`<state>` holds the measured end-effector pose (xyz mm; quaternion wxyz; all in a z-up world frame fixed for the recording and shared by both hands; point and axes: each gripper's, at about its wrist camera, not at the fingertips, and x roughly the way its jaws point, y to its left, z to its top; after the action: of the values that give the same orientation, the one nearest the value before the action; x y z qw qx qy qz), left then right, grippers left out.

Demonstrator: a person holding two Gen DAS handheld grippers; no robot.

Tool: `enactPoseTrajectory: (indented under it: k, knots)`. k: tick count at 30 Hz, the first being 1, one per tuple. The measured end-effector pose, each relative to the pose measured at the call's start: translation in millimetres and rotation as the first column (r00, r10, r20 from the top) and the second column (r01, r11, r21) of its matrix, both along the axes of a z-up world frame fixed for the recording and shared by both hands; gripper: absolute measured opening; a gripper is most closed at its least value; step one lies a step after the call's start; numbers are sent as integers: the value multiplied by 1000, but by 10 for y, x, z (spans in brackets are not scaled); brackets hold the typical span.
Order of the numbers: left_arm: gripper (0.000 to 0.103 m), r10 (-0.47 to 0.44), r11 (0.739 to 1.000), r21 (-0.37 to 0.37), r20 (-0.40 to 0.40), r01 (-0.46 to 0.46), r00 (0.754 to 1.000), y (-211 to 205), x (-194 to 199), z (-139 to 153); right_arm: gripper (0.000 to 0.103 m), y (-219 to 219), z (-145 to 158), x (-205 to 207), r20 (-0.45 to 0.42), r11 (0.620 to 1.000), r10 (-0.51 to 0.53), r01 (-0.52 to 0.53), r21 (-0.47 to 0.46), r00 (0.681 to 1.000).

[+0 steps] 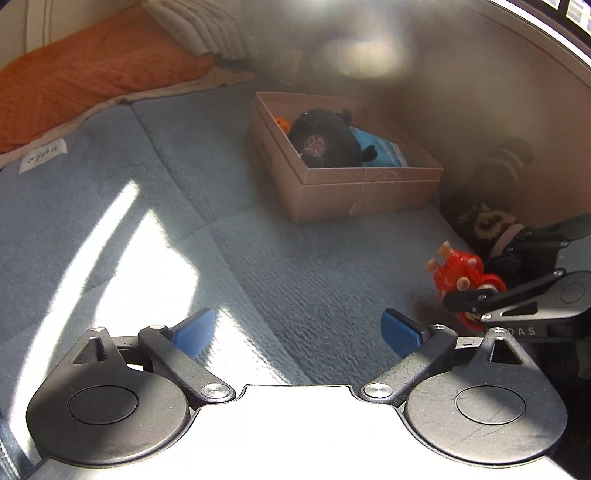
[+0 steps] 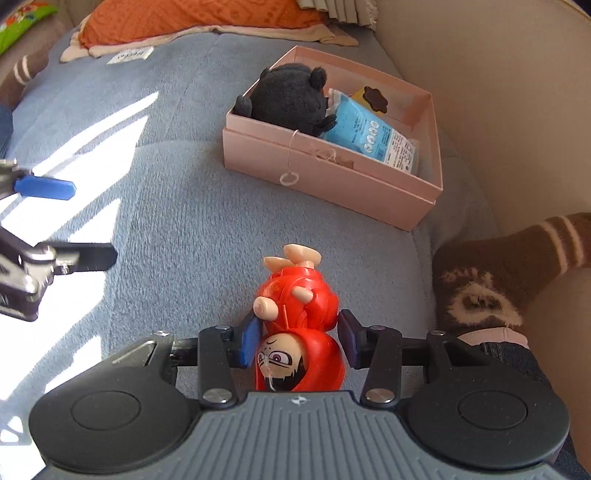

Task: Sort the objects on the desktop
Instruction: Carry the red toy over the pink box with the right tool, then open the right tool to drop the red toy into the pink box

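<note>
A red toy figure (image 2: pixel 299 325) lies upside down on the blue blanket, between the blue pads of my right gripper (image 2: pixel 299 341). The pads touch its sides, so the gripper is shut on it. The figure also shows at the right of the left wrist view (image 1: pixel 458 275), with the right gripper (image 1: pixel 476 299) around it. My left gripper (image 1: pixel 299 332) is open and empty above the blanket; it also shows at the left edge of the right wrist view (image 2: pixel 74 221). A pink box (image 2: pixel 369 188) ahead holds a black plush toy (image 2: pixel 291 98), a blue packet (image 2: pixel 364 131) and a brown cookie-shaped piece (image 2: pixel 375 98).
The box also shows in the left wrist view (image 1: pixel 369 192). An orange cushion (image 2: pixel 192 18) lies at the back. A foot in a brown striped sock (image 2: pixel 509 280) rests right of the figure. A beige wall (image 2: pixel 517 92) runs along the right.
</note>
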<state>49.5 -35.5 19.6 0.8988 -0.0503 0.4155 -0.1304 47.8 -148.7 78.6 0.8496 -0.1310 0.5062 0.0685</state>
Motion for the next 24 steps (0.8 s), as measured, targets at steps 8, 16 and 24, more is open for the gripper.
enactPoseTrajectory:
  k: [8, 16, 24]
  knots:
    - [101, -7, 999, -42, 7, 7, 1000, -8, -113, -17, 44, -511, 827, 966, 44, 922, -284, 261, 286, 958]
    - [101, 47, 998, -42, -23, -48, 999, 151, -88, -113, 67, -526, 620, 1791, 156, 890, -400, 341, 304, 903]
    - [102, 56, 996, -66, -38, -58, 998, 187, -51, -128, 86, 321, 108, 1621, 148, 991, -45, 25, 135, 988]
